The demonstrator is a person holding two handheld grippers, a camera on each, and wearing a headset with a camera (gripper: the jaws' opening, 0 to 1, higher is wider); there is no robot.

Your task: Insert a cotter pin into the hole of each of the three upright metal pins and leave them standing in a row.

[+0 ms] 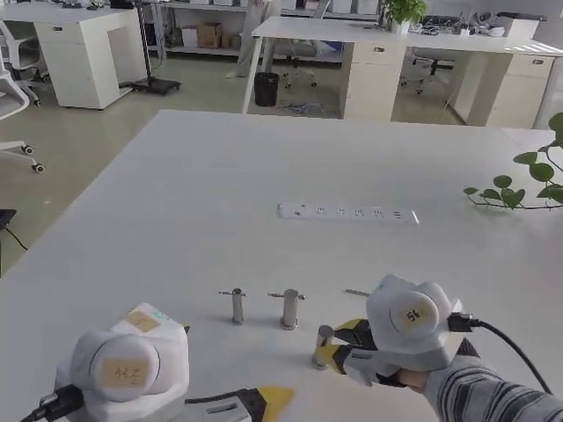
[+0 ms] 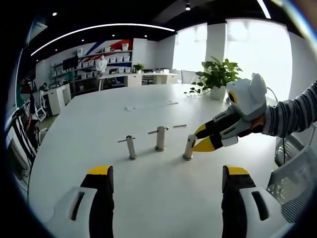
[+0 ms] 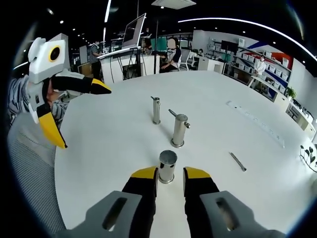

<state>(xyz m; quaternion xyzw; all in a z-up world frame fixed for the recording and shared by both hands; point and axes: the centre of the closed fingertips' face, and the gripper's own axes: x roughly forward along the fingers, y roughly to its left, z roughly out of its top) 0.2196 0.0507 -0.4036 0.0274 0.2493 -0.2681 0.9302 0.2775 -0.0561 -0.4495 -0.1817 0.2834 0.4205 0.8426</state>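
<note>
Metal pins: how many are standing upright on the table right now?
3, in a row on the white table: the left pin and the middle pin each carry a cotter pin; the right pin stands bare between the jaws of the right hand-held gripper.

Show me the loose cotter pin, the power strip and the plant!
Cotter pin [image 3: 237, 161], right gripper view, mid-shaft.
Power strip [image 1: 347, 212], head view, middle of top.
Plant [image 2: 218, 77], left gripper view, leaves.
</note>
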